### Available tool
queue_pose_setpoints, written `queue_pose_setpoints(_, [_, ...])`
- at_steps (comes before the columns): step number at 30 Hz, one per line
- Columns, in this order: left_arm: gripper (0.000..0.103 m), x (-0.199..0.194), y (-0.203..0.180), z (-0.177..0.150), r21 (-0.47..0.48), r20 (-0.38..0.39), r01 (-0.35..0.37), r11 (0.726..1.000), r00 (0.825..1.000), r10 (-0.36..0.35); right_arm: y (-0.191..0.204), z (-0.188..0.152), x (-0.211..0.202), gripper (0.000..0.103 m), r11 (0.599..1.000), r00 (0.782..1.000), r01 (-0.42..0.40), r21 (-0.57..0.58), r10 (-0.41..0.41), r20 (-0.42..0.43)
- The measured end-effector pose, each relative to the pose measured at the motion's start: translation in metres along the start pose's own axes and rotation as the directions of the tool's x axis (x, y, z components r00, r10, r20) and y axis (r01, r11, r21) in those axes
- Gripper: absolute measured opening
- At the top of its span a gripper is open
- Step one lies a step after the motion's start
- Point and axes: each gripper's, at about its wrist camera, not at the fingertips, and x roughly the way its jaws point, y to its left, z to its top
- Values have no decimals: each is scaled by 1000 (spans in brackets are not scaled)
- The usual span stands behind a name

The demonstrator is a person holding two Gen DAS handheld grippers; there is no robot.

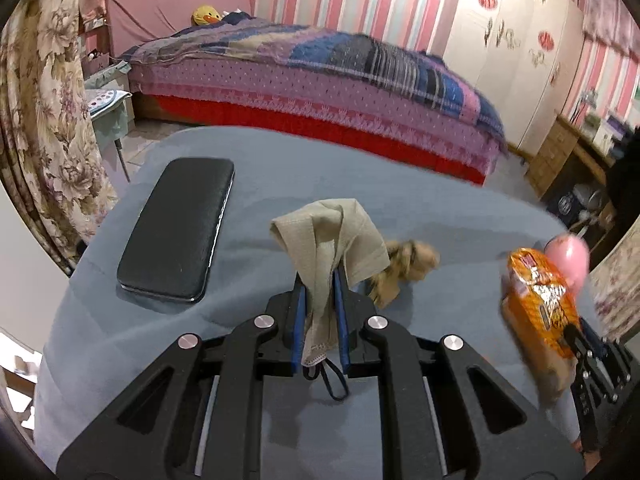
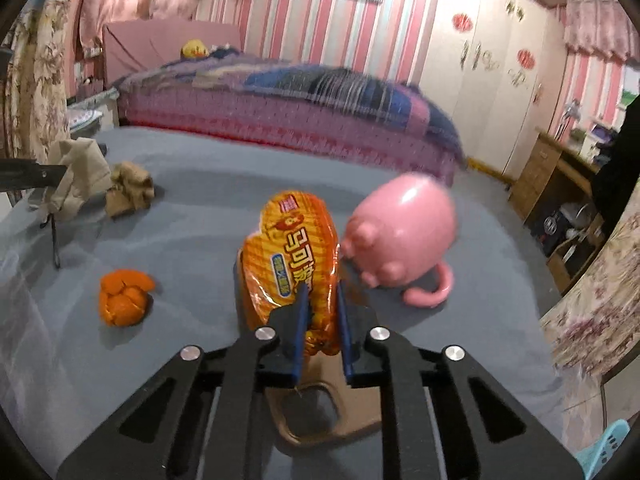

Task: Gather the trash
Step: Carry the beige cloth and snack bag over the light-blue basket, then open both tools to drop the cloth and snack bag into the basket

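Your right gripper is clenched on the orange snack wrapper, just beside the pink pig; your left gripper pinches a limp face mask. The wrapper looks light, crinkly and slippery, so grip its crimped end. Open cloth lies left of the pig.

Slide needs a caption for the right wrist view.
Right gripper shut on orange snack packet beside pink pig toy on grey cover.

Orange striped foil snack packet; glossy pink pig-shaped mug; beige woven face mask; orange peel; matte black rectangular case; grey-blue bench cover.
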Motion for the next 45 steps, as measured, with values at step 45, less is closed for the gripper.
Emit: queue_pose_setpoints(45, [11,-116,-419,-219,576,-285,632,519,750,-597,-292,-195,-249,13,740,861,482,470,-499,-98])
